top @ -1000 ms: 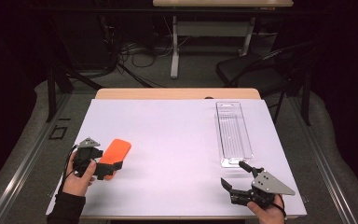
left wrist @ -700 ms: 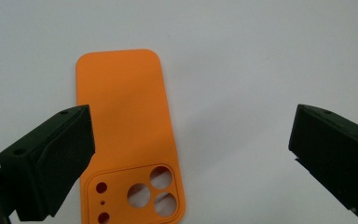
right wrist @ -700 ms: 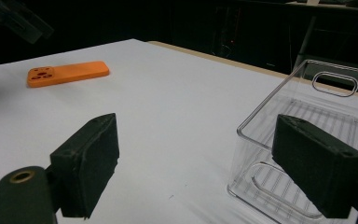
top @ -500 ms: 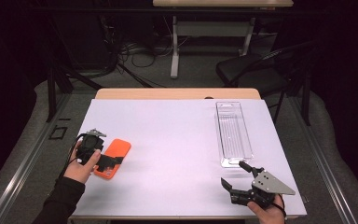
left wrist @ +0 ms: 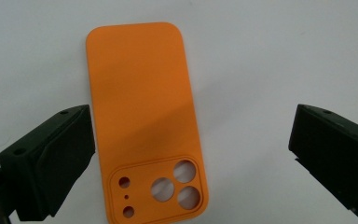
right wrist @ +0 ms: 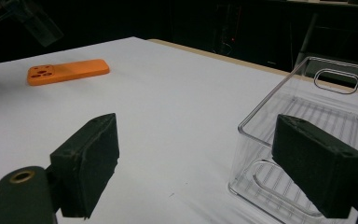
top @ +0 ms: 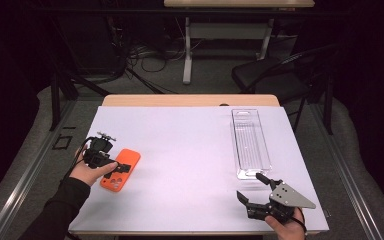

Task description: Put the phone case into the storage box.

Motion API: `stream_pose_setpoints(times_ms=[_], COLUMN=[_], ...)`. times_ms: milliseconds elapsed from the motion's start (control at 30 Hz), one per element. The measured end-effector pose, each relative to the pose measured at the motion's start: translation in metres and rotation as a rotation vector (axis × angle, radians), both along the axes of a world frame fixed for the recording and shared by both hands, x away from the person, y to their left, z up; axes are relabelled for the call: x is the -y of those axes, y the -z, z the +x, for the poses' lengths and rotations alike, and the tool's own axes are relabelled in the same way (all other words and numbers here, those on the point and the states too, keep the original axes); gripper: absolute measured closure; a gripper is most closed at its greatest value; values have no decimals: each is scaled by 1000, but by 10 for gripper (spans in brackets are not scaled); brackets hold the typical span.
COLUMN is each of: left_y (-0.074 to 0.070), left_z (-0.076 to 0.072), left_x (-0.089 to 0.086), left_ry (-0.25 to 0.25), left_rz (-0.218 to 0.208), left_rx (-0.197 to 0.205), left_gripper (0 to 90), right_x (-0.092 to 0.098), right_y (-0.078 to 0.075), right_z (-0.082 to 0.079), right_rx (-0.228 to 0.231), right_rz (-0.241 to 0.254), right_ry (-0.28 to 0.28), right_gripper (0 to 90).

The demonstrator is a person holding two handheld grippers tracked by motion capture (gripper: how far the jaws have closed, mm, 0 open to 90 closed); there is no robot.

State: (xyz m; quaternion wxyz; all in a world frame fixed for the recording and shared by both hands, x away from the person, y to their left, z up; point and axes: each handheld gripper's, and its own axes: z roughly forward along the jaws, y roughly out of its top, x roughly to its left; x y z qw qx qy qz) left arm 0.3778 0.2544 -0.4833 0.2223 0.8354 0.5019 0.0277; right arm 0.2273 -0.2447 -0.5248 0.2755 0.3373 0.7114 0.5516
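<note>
An orange phone case (top: 121,170) lies flat on the white table cover at the near left, back side up, its camera cut-outs toward the person. My left gripper (top: 111,166) hovers over its left side. In the left gripper view the jaws stand wide open on either side of the case (left wrist: 142,116), with my left gripper (left wrist: 191,140) empty and looking straight down. At the near right, my right gripper (top: 254,189) rests low over the table, open and empty. In its own view my right gripper (right wrist: 196,154) points across the table; the case (right wrist: 70,71) lies far off.
A clear plastic tray (top: 236,145) stands lengthwise at the right, just beyond the right gripper; its near corner (right wrist: 261,107) sits between the right jaws' line of sight. A wooden table edge (top: 190,100) lies at the back, with a chair (top: 275,80) behind.
The left hand has moved forward and turned its gripper down over the case. The case has shifted slightly toward the person and now lies flat. The right gripper has stayed put.
</note>
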Motion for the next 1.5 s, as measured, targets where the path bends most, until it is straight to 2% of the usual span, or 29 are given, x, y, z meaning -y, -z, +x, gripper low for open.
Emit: stream_pose_setpoints(times_ms=[233, 433, 767, 933, 1267, 1500], left_y=[1, 2, 8, 15, 27, 32], left_z=[9, 13, 20, 25, 32, 34], left_x=[2, 6, 8, 10, 16, 13], left_ry=[9, 13, 5, -1, 2, -14], left_rz=[52, 76, 101, 106, 145, 153], left_rx=[-32, -34, -45, -69, -81, -94], left_gripper=[4, 4, 5, 5, 5, 5], right_x=[0, -1, -1, -1, -1, 0], right_y=[0, 1, 1, 1, 1, 1], right_z=[0, 0, 0, 0, 0, 0], right_rx=[-4, -5, -5, -5, -5, -6], right_rz=[1, 4, 2, 2, -1, -3], right_ry=[2, 0, -1, -2, -4, -3], right_gripper=[143, 143, 143, 143, 143, 143])
